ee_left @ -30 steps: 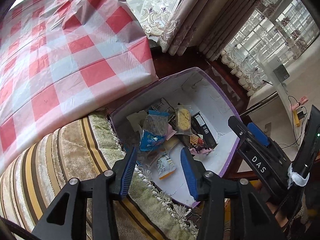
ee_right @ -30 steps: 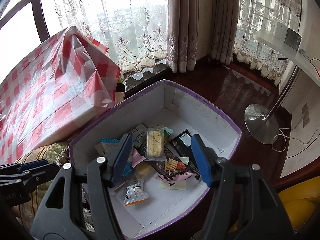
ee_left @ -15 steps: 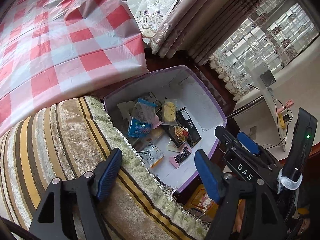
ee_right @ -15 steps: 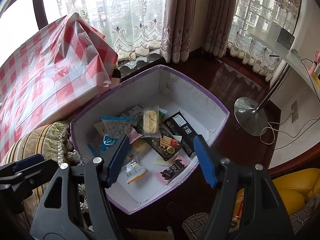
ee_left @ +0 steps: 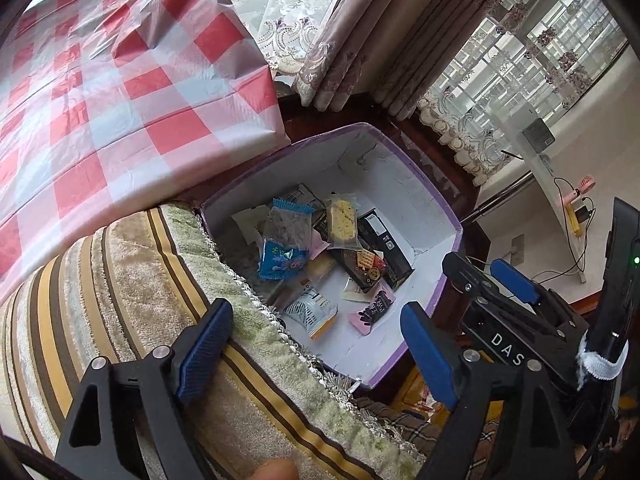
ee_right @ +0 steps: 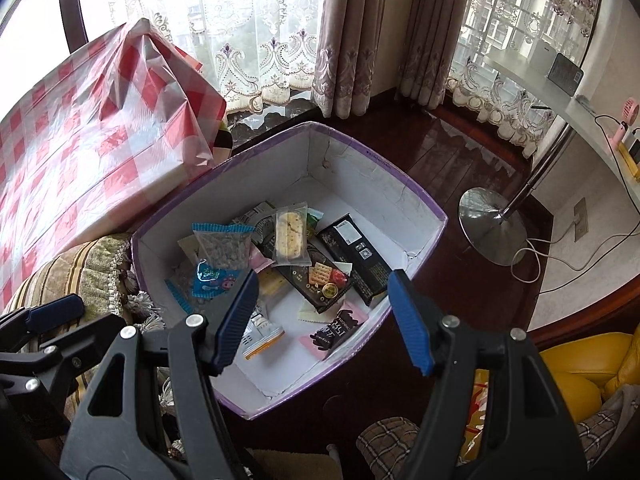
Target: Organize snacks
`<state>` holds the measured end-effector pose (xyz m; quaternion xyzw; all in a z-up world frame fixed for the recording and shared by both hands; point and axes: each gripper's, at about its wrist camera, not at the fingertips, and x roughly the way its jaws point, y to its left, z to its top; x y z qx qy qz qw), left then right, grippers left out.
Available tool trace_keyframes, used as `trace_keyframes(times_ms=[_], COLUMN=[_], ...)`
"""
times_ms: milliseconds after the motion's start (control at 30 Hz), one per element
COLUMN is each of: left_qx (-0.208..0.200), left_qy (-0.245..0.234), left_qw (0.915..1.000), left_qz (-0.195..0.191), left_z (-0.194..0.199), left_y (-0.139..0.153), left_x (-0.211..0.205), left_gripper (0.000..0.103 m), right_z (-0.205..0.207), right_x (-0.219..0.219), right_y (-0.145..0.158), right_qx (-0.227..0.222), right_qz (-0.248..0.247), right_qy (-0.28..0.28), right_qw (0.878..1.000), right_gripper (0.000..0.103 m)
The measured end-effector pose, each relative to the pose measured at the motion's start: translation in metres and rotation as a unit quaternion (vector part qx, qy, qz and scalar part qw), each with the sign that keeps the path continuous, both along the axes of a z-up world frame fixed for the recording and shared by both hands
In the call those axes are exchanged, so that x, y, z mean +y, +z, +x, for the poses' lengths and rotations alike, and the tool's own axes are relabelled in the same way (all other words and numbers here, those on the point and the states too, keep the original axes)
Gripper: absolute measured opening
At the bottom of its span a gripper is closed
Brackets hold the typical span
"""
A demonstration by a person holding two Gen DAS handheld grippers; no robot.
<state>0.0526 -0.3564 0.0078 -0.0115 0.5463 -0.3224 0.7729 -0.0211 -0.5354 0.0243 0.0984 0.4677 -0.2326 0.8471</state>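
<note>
- Left gripper [ee_left: 316,344]: jaws opening, spread wide, nothing between the blue pads; hanging above the striped cushion [ee_left: 132,292] and the near wall of the box [ee_left: 416,184].
- Right gripper [ee_right: 322,318]: jaws apart, holding nothing, poised over the near end of the same box; seen from the left wrist just to the right of the left gripper.
- Straight ahead of both, inside the white, purple-rimmed box: the snacks in a loose heap.
- Among them: blue packet [ee_right: 218,258] toward the left, clear-wrapped biscuit bar [ee_right: 290,234] on top at the middle, black cracker box [ee_right: 354,258] to the right.
- Nearer the right gripper's pads: white-and-orange sachet [ee_right: 260,332] and pink chocolate packet [ee_right: 334,330] on the box floor.
- Further left, beyond the cushion: red-and-white checked cloth [ee_left: 112,92].
- Beyond the box: curtains [ee_right: 352,36]; to the right, a chrome stand base [ee_right: 490,228] on the dark floor.
</note>
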Motion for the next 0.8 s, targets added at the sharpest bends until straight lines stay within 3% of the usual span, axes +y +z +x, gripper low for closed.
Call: trace_keyframes(times_ms=[800], left_qx=[0.005], left_qy=[0.009], left_qw=[0.9999], left_qz=[0.0], left_z=[0.0068], left_y=[-0.003], left_x=[-0.0011], left_gripper=[0.086], right_z=[-0.0002], right_x=[0.0003], right_y=[-0.0004], right_qx=[0.0], right_qz=[0.005], right_qy=[0.003], right_qw=[1.0], right_gripper=[0.07])
